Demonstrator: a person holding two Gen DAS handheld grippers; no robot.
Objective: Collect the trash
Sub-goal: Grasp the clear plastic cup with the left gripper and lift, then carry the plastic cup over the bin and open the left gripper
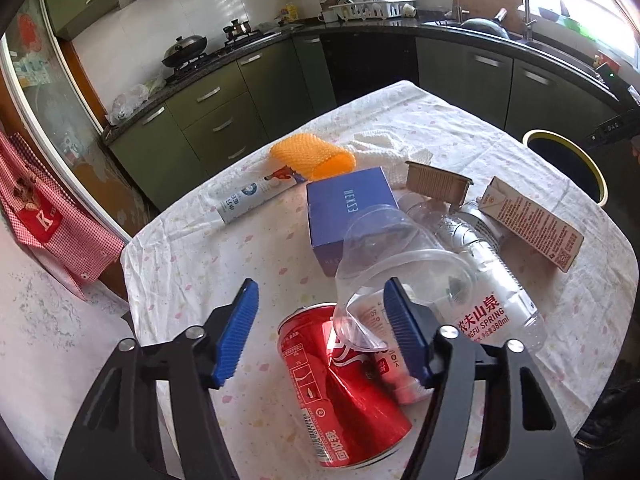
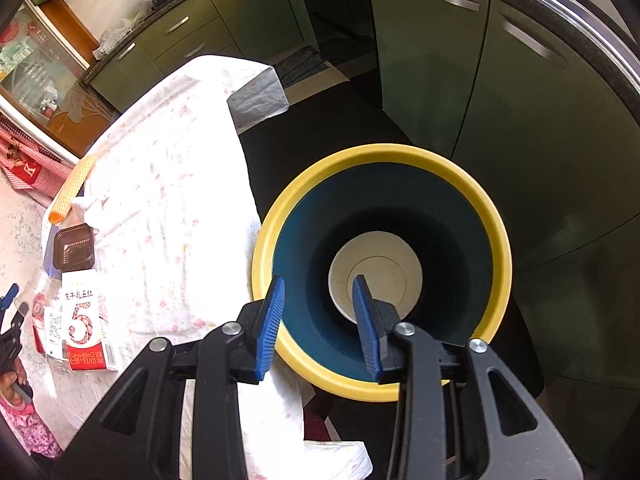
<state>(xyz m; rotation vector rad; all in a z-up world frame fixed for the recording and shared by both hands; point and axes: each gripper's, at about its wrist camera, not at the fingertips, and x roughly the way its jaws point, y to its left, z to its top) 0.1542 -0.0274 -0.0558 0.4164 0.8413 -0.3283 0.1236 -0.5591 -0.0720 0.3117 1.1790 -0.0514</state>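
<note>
Glossy dented metal can [image 1: 344,392]; clear plastic cup [image 1: 400,256]; cloth tablecloth [image 1: 192,264].

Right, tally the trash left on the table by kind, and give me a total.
Cans: 1, the crushed red can
Bottles: 2, the water bottle and the small pink bottle
Clear plastic cups: 1, the clear cup
Cartons and boxes: 2, the milk carton and the blue box
Trays: 1, the brown tray
Tubes: 1, the white tube
Foam sleeves: 1, the orange sleeve
Total: 9

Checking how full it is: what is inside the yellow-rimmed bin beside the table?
Down inside the yellow-rimmed bin, only one thing shows: a white round piece, like a paper cup or lid, at the bottom. The right tongs cover part of it and the near wall, so anything there stays unseen.
</note>
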